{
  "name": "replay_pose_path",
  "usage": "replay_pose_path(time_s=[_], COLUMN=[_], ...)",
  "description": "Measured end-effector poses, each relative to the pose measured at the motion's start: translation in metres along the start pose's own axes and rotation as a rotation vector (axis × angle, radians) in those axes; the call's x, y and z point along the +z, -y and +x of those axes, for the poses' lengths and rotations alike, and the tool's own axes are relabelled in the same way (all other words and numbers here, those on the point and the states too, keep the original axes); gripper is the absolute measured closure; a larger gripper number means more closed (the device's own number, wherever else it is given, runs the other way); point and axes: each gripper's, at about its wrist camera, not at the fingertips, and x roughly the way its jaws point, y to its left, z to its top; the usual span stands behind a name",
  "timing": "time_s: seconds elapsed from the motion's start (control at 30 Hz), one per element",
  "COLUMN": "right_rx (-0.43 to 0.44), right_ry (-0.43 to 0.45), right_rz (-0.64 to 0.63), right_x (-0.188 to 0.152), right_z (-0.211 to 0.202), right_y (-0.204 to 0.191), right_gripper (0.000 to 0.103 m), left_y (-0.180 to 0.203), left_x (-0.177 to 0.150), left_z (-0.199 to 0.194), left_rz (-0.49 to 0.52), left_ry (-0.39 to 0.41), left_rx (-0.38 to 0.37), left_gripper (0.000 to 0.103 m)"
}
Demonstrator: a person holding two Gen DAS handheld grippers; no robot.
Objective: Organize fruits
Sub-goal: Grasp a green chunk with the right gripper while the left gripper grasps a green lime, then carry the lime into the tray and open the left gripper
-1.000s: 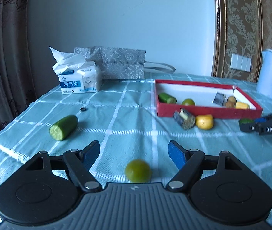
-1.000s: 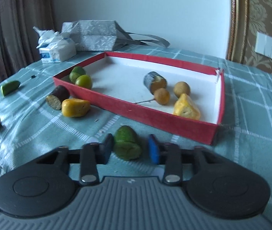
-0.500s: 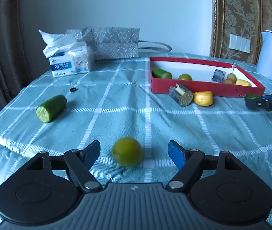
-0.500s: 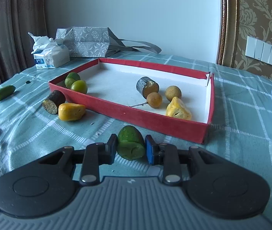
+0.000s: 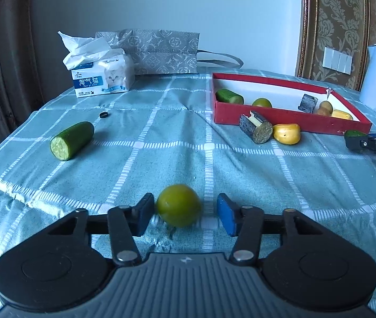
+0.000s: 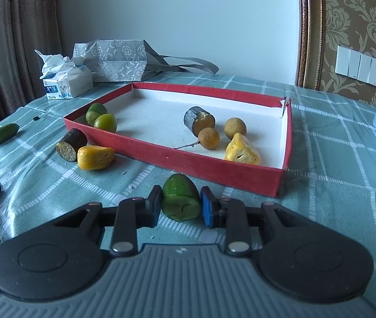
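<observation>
Green and round, the lime lay on the table between the closing left tool, unpinched; the right tool clenched a cucumber piece beside the red tray.

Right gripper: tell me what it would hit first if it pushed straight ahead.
The right gripper, shut on a green cucumber piece, would probably meet the near wall of the red tray first; depth is uncertain.

A table under a teal checked tablecloth carries a red tray, a tissue pack and a grey patterned bag toward its far edge. Loose on the cloth lie a cucumber piece, a green lime, a dark sugarcane chunk, a yellow fruit and a small black ring.
</observation>
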Motion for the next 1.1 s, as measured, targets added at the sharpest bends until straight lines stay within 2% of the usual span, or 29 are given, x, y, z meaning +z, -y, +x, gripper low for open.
replay_pose_path(time_s=[0.07, 0.27, 0.4, 0.6, 0.83, 0.93, 1.1], right_rx=[0.000, 0.000, -0.004, 0.010, 0.026, 0.016, 0.017], right_ry=[0.000, 0.001, 0.012, 0.026, 0.046, 0.049, 0.045], right_rz=[0.000, 0.002, 0.009, 0.026, 0.022, 0.024, 0.028], right_x=[0.000, 0.000, 0.000, 0.000, -0.002, -0.003, -0.003], right_z=[0.000, 0.000, -0.002, -0.009, -0.018, -0.018, -0.017], right_y=[0.000, 0.000, 0.001, -0.002, -0.009, -0.007, -0.005], right_gripper=[0.073, 0.073, 0.073, 0.073, 0.073, 0.073, 0.073], left_y=[0.000, 0.001, 0.016, 0.047, 0.088, 0.103, 0.112], left_x=[0.001, 0.006, 0.020, 0.059, 0.120, 0.141, 0.159], left_z=[0.001, -0.002, -0.010, -0.008, 0.030, 0.054, 0.097], left_rz=[-0.004, -0.015, 0.016, 0.047, 0.070, 0.075, 0.039], left_ry=[0.000, 0.008, 0.062, 0.148, 0.212, 0.210, 0.149], left_rx=[0.017, 0.012, 0.005, -0.012, 0.020, 0.040, 0.049], left_gripper=[0.070, 0.071, 0.071, 0.071, 0.071, 0.071, 0.071])
